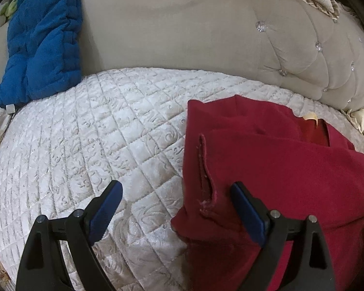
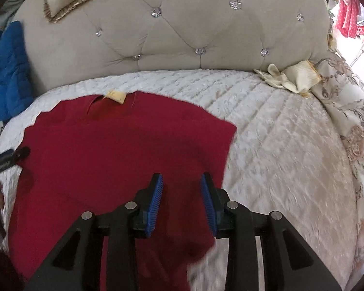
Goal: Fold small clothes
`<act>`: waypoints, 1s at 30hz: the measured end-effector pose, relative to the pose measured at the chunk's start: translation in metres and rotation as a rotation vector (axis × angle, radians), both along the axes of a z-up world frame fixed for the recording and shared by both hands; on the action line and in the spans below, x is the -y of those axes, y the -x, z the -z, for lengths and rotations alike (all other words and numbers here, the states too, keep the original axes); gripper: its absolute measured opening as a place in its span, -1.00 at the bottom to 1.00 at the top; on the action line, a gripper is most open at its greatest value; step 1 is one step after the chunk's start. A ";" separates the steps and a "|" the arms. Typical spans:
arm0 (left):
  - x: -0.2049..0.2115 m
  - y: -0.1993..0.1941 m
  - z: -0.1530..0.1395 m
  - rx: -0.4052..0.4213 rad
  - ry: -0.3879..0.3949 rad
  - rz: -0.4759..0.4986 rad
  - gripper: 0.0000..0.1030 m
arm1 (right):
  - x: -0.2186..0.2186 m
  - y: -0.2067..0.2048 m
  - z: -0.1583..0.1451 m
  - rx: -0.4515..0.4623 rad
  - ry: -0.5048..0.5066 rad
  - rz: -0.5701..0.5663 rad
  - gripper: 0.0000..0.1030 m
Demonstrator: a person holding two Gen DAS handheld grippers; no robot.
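From the left wrist camera, the left tool (image 1: 176,207) is standing wide open, its two blue-padded fingers (image 1: 106,209) spread far apart and gripping nothing. The left finger is hanging over the quilted white bed cover (image 1: 85,133), while the right finger is sitting over the red garment (image 1: 279,165); whether it is touching the cloth cannot be told. The garment is lying on the right part of the cover, partly folded, with a hemmed edge running along its left side and a yellow label (image 1: 310,116) showing near its far end. A blue quilted cloth (image 1: 41,38) is leaning against the beige tufted headboard (image 1: 182,29) on the far left.

From the right wrist camera, the right tool (image 2: 182,202) is standing partly open, a moderate gap showing between its blue pads (image 2: 154,208), which are clasping nothing. Both fingers are hovering over the near right edge of the red garment (image 2: 109,155), which is spreading across the left half of the bed cover (image 2: 291,145). The label (image 2: 115,96) is lying at its far edge. A cream cloth (image 2: 291,77) is lying by the headboard (image 2: 182,31) at right.
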State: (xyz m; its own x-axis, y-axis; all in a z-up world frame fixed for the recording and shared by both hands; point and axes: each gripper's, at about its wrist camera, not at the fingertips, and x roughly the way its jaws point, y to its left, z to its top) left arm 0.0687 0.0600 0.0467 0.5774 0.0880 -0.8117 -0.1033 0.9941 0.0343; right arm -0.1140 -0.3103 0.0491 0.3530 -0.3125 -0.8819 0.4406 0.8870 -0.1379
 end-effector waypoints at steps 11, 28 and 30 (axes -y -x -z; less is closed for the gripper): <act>0.004 0.055 -0.038 0.042 -0.042 -0.005 0.81 | -0.002 0.040 -0.019 0.045 -0.106 0.055 -0.56; 0.005 0.183 -0.081 0.105 -0.016 -0.015 0.81 | -0.084 0.136 -0.066 0.031 -0.196 -0.078 -0.36; 0.005 0.192 -0.081 0.105 -0.014 -0.014 0.81 | -0.088 0.139 -0.059 0.027 -0.200 -0.072 -0.36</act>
State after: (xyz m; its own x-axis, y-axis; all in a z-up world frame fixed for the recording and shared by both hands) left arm -0.1234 0.0546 0.1281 0.6575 0.1076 -0.7458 -0.1211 0.9920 0.0364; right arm -0.2534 -0.2223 0.1081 0.3922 -0.1050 -0.9138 0.3760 0.9250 0.0551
